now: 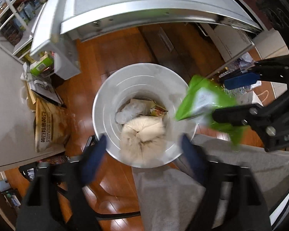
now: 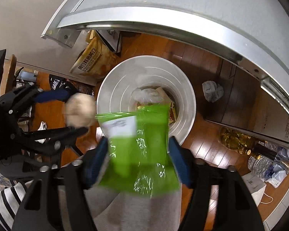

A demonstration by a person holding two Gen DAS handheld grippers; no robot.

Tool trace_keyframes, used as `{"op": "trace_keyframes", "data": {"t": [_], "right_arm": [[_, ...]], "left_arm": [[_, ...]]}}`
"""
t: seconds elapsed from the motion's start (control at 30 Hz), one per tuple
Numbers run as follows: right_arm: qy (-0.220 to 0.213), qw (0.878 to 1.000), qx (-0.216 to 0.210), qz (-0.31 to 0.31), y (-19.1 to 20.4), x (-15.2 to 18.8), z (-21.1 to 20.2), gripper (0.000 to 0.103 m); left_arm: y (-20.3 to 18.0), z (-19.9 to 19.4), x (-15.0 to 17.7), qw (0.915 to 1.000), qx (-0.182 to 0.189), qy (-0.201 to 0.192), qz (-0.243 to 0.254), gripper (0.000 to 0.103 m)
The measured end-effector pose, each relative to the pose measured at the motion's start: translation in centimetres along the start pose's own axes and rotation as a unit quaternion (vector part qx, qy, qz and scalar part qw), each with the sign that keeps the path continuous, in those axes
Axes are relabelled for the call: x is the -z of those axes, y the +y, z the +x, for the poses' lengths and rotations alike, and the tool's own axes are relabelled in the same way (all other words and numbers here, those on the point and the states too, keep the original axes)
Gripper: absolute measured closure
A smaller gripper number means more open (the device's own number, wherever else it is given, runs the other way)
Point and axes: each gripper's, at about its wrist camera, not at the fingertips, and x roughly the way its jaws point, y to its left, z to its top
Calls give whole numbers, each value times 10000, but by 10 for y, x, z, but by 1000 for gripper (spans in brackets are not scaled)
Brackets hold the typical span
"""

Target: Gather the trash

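Observation:
A white round trash bin (image 1: 106, 100) stands on the wooden floor and holds several pieces of trash. My left gripper (image 1: 143, 148) is open above the bin; a crumpled beige paper wad (image 1: 142, 134) is blurred between its fingers, over the bin mouth. In the right wrist view the wad (image 2: 80, 111) sits between the left gripper's spread fingers. My right gripper (image 2: 138, 159) has wide-apart fingers with a green plastic bag (image 2: 138, 150) blurred between them, over the bin (image 2: 185, 104). The bag (image 1: 204, 104) shows by the bin's right rim.
A silver table edge (image 1: 144, 13) curves above the bin. A brown flour sack (image 1: 48, 125) and boxes lie left. A crumpled grey wad (image 2: 212, 91) lies on the floor right of the bin. Bottles (image 2: 237, 140) stand far right. My grey trousers (image 1: 173, 196) fill the bottom.

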Motion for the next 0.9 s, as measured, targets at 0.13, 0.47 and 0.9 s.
{"op": "trace_keyframes", "data": {"t": [0.13, 0.47, 0.9], "right_arm": [[-93, 9997, 166, -131, 0, 4, -9, 29], [-345, 9991, -194, -121, 3, 16, -51, 16], [-1974, 9791, -38, 478, -22, 3, -139, 7]], "left_arm": [[3, -9, 0, 9999, -4, -86, -118, 15], [3, -49, -6, 9980, -69, -472, -405, 15], [23, -122, -34, 9747, -431, -1838, -1200, 2]]}}
